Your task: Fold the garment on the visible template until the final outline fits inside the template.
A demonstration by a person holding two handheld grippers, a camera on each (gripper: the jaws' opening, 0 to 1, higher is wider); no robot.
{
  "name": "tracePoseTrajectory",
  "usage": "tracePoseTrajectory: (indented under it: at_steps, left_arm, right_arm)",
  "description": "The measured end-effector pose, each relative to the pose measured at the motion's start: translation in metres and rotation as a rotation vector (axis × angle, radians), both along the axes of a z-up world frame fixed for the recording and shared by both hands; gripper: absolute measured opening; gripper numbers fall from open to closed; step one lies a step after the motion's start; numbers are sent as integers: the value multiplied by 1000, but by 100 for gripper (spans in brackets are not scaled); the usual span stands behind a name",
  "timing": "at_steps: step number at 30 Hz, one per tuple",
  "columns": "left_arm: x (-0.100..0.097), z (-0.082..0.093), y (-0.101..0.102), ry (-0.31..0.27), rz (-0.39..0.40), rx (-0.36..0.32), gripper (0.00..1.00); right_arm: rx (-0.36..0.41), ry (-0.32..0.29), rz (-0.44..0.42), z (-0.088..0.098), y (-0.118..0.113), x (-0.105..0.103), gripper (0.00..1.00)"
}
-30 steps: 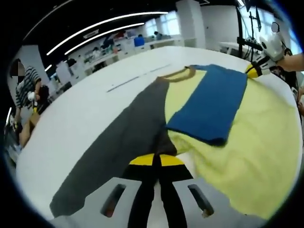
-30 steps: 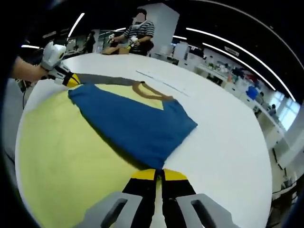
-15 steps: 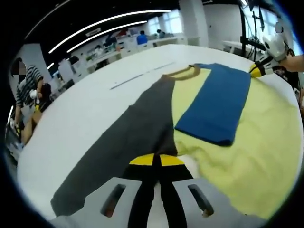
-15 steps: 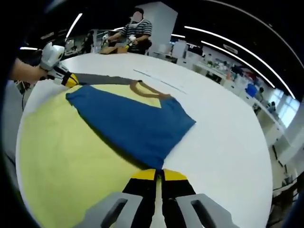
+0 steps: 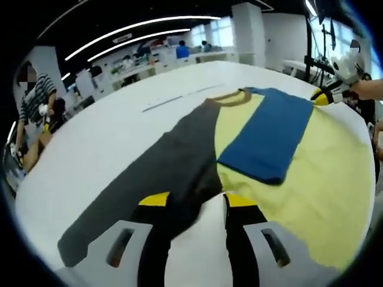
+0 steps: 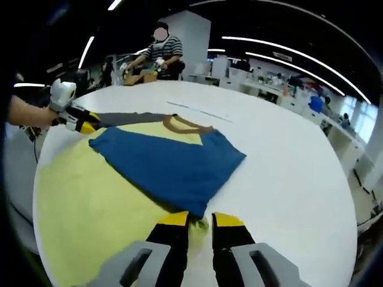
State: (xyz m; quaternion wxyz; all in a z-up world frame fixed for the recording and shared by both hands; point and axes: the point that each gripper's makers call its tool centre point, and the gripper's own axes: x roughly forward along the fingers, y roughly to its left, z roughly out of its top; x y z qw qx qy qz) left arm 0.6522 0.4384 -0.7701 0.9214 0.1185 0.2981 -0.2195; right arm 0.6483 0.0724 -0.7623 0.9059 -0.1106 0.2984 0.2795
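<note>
Black tongs (image 5: 194, 206), yellow tips, grey housings

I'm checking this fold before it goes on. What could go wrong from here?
The left tool stands open over the shirt's hem, so a closing grasp may take the grey sleeve along with the yellow body. The blue sleeve lies folded loosely across the body and could slide when the right tool moves the cloth at its tips.

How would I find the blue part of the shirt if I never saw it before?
Look at the big white table and the shirt spread flat on it. Its yellow body has a grey sleeve stretched out on one side. The blue sleeve is folded over the yellow, just below the brown collar.
</note>
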Motion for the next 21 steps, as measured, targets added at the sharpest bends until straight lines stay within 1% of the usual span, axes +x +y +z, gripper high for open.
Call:
tracePoseTrajectory:
  at_steps: [3, 4, 5, 6, 9, 11, 13, 16, 20, 21]
  left_arm:
    - [-1, 8, 0, -15, 12, -52, 45]
    - [-1, 11, 0, -18, 17, -58, 49]
    - [-2, 15, -1, -32, 22, -76, 54]
    - [-1, 19, -1, -42, 25, -92, 58]
    - [-3, 27, -4, -59, 29, -141, 66]
    - [-5, 32, -4, -66, 29, -156, 72]
    - [-7, 37, -6, -73, 27, -171, 76]
    - [-13, 46, -9, -89, 11, -200, 83]
    - [-22, 55, -8, -102, -1, -218, 91]
    - [-25, 58, -7, -106, 0, -225, 92]
  right_arm:
    - [36, -2, 9, 6, 4, -3, 33]
    - [53, -6, 15, 9, 7, -4, 37]
    - [60, -4, 17, 10, 8, -5, 40]
    - [94, 6, 13, 13, 11, -7, 46]
    - [143, 7, 18, 21, 17, -12, 60]
    - [163, 11, 21, 25, 19, -15, 66]
    - [188, 5, 31, 33, 23, -20, 72]
    - [208, 15, 39, 40, 25, -26, 81]
    - [219, 8, 68, 51, 28, -37, 87]
    - [223, 11, 70, 53, 28, -40, 90]
